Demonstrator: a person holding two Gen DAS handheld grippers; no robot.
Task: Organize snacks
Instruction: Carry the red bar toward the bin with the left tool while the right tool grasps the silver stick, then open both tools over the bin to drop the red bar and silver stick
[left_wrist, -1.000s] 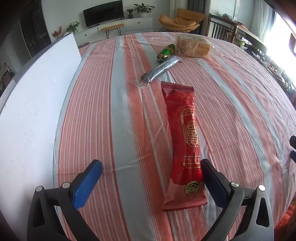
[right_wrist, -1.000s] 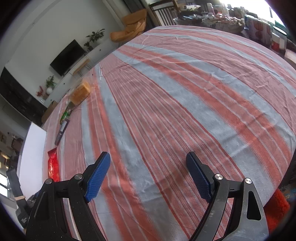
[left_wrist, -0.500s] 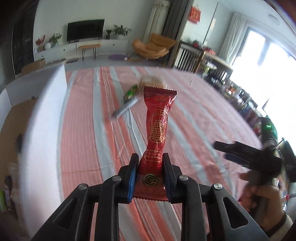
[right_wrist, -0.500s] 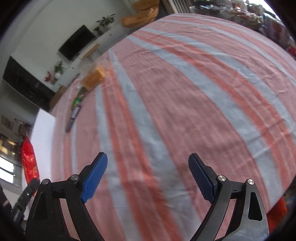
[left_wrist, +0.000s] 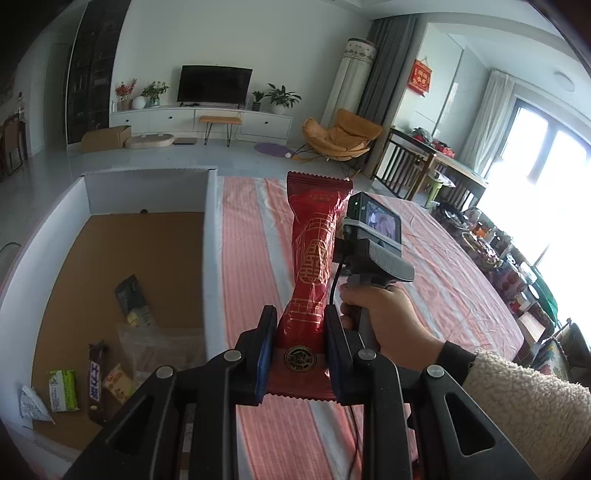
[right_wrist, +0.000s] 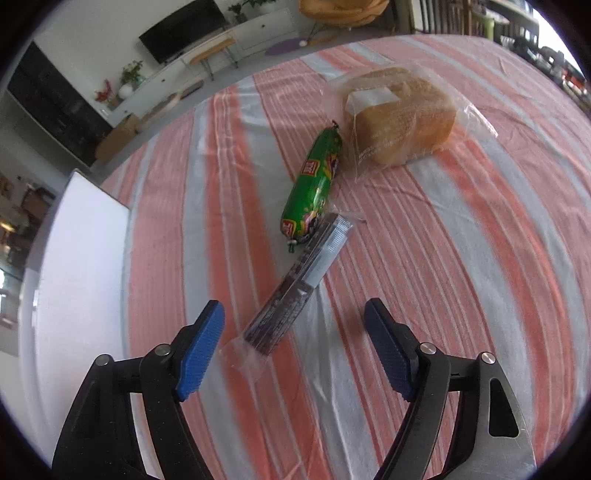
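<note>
While left gripper (left_wrist: 299, 354) hangs above striped table (left_wrist: 251, 258), jaws pinch lower end of red snack packet (left_wrist: 314, 266), packet standing up past jaws. White box (left_wrist: 210, 236) left of jaws, several snacks on its brown floor. Right hand (left_wrist: 384, 314) just right of jaws.

Right view: right gripper (right_wrist: 295, 350) jaws closing, apart, nothing pressed. Dark clear-wrapped bar (right_wrist: 295, 291) lies between and ahead of jaws; green sausage (right_wrist: 314, 181) and bagged bread (right_wrist: 399, 114) farther ahead.

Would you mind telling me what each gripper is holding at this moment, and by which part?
The left gripper clamps the red snack packet near its bottom end. The right gripper holds nothing; its jaws are closing above the dark snack bar.
</note>
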